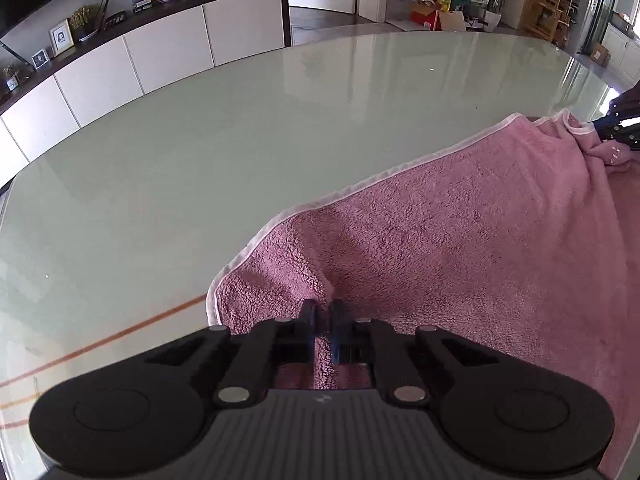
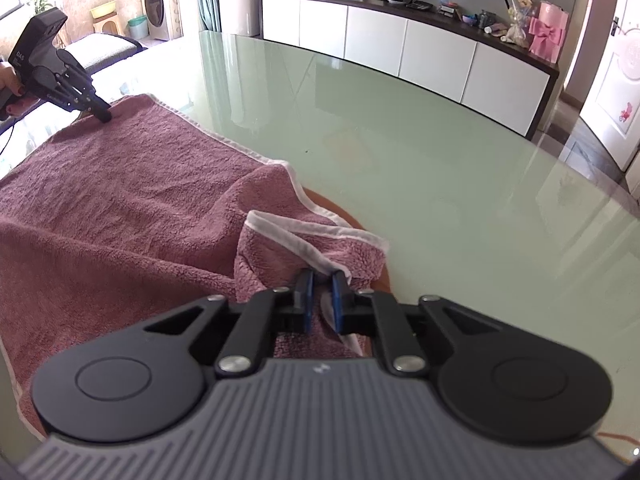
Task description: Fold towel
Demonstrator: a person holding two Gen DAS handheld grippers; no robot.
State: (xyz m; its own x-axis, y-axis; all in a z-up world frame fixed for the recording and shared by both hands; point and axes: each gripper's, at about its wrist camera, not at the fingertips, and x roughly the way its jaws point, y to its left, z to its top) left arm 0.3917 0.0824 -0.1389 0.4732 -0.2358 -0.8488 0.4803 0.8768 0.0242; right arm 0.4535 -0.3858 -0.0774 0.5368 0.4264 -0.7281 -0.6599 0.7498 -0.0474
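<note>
A pink towel (image 1: 460,232) with a white hem lies spread on the pale green glass table (image 1: 240,140). My left gripper (image 1: 323,308) is shut on a raised pinch of the towel near its left corner. In the right wrist view, my right gripper (image 2: 322,280) is shut on a bunched corner of the towel (image 2: 120,208), and the white hem runs between its blue pads. The left gripper (image 2: 105,116) shows there at the towel's far left corner, held by a hand (image 2: 10,80). The right gripper (image 1: 616,128) appears at the far right edge of the left wrist view, at the towel's other corner.
The glass table (image 2: 440,160) stretches bare beyond the towel. A brown round patch (image 2: 348,220) shows beside the held corner. A long white sideboard (image 2: 420,44) with small items on top stands behind the table. Orange lines (image 1: 120,336) cross the glass near my left gripper.
</note>
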